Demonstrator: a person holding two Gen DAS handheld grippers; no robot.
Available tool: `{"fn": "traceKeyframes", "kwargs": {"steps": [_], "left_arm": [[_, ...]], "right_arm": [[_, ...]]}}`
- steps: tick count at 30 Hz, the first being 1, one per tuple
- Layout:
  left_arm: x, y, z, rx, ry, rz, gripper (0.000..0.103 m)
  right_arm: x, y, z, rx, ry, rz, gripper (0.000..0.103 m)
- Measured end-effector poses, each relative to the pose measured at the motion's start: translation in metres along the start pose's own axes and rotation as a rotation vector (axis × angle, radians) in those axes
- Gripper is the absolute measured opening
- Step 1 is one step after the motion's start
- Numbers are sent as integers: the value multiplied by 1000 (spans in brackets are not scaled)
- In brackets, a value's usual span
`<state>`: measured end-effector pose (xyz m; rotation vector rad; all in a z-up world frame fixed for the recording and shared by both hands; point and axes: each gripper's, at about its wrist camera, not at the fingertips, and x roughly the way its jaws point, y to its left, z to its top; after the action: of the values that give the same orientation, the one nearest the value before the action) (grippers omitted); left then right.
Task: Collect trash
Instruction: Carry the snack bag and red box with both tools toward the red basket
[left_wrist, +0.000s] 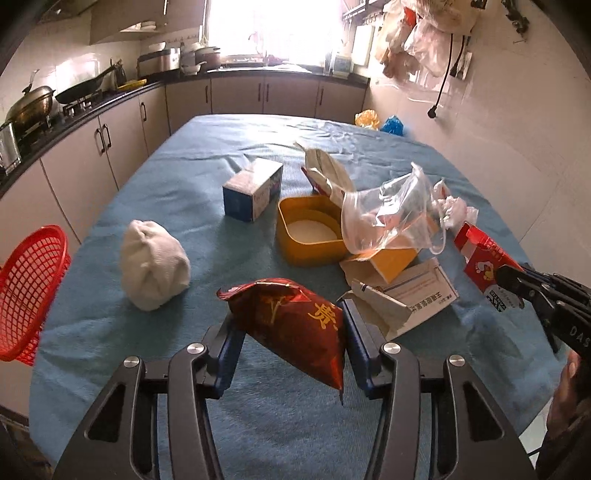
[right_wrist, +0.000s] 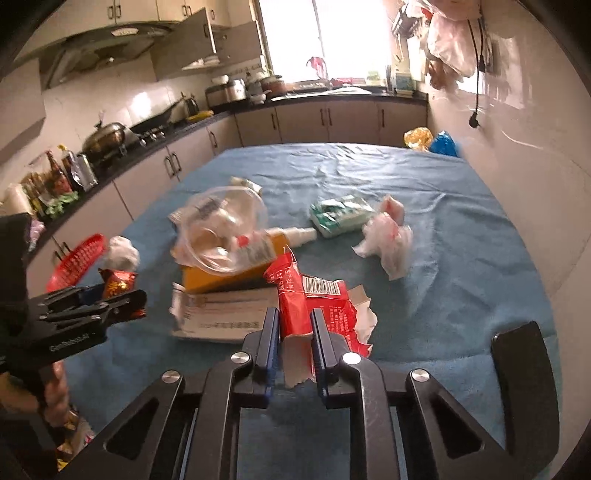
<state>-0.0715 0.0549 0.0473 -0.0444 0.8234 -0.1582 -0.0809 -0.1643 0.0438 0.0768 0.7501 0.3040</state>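
Note:
My left gripper (left_wrist: 291, 332) is shut on a dark red snack bag (left_wrist: 295, 325) with gold characters and holds it above the blue tablecloth (left_wrist: 184, 177). It also shows at the left of the right wrist view (right_wrist: 118, 291). My right gripper (right_wrist: 293, 325) is shut on a torn red carton (right_wrist: 314, 306) with a barcode, and shows at the right of the left wrist view (left_wrist: 506, 284). A red mesh basket (left_wrist: 26, 288) hangs off the table's left edge. A clear plastic bag (left_wrist: 388, 218), a flattened white box (left_wrist: 417, 291) and crumpled tissue (right_wrist: 388, 240) lie on the cloth.
A white cloth bundle (left_wrist: 153, 264), a blue-white box (left_wrist: 253, 192) and a yellow tub (left_wrist: 306, 229) stand mid-table. A green packet (right_wrist: 340, 214) lies further back. Counters with pans run along the left and far walls. A black chair back (right_wrist: 524, 387) is at the right.

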Motion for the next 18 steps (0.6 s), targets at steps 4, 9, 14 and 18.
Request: {"fn": "traceKeyframes", "kwargs": {"steps": [4,9,14,18], "left_arm": [[-10,4,1,3,-21,5,50],[-23,16,1,-16,-50,19,50],[-37,39,1,-51,-76,50,50],[-48,62,2,-87,-97,89,50]], "right_arm": [[-7,10,2,0,-16,42,18],[-13,25,7,1,-21,100,18],[-17,53,19,-27,-26,190,18],[-8,84,30,-57,-3,271,18]]}}
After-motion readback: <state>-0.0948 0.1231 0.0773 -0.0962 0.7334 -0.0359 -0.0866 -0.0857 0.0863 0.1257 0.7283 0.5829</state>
